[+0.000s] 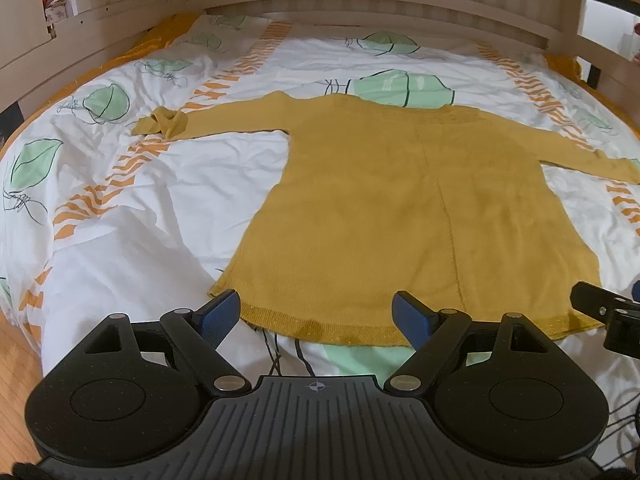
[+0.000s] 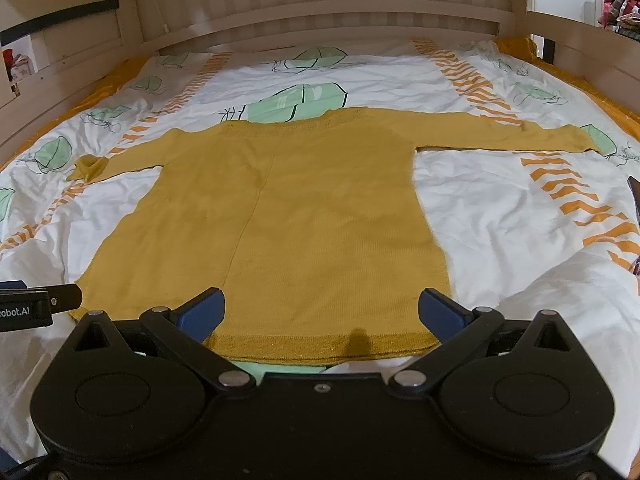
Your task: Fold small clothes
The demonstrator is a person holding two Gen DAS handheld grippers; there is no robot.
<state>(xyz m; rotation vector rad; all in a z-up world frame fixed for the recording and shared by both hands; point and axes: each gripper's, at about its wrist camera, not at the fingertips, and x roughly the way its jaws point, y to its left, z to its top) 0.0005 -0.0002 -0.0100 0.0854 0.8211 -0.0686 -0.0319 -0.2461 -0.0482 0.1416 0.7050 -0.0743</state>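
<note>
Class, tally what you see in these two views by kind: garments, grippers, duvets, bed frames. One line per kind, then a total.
Garments: 1, the sweater, spread flat
Grippers: 2, left gripper and right gripper, both open
Duvets: 1, the duvet
Bed frames: 1, the bed frame
Total: 5

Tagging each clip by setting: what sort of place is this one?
Most likely a bedroom. A mustard sweater lies spread flat on a bed with a leaf-print duvet, and a slatted wooden bed frame curves around the far side.
</note>
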